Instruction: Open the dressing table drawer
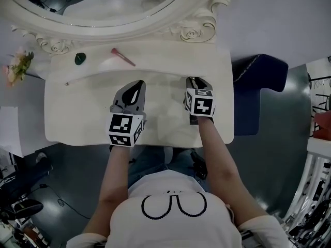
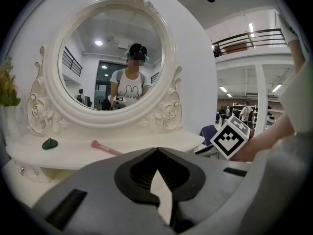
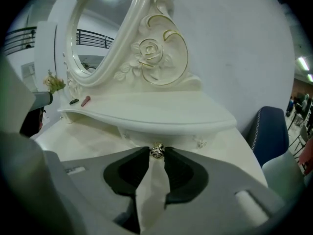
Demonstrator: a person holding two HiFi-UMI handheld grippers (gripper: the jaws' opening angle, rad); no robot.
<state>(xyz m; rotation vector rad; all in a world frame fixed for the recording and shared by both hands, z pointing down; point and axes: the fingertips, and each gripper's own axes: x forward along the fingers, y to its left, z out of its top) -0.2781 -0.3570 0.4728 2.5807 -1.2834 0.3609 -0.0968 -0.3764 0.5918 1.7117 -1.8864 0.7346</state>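
A white dressing table (image 1: 67,123) carries a raised shelf (image 1: 160,61) under an oval mirror (image 1: 98,4). In the right gripper view a small metal drawer knob (image 3: 156,152) sits on the drawer front (image 3: 139,134) just beneath the shelf. My right gripper (image 3: 156,152) has its fingertips closed against both sides of that knob. In the head view the right gripper (image 1: 193,79) reaches under the shelf edge, which hides the knob. My left gripper (image 1: 138,83) hovers over the tabletop to the left, shut and empty; its fingertips (image 2: 151,151) meet.
A pink brush (image 1: 122,57) and a green object (image 1: 79,58) lie on the shelf. Flowers (image 1: 18,66) stand at the left end. A blue chair (image 1: 256,92) is right of the table. A second small knob (image 3: 199,142) sits further right under the shelf.
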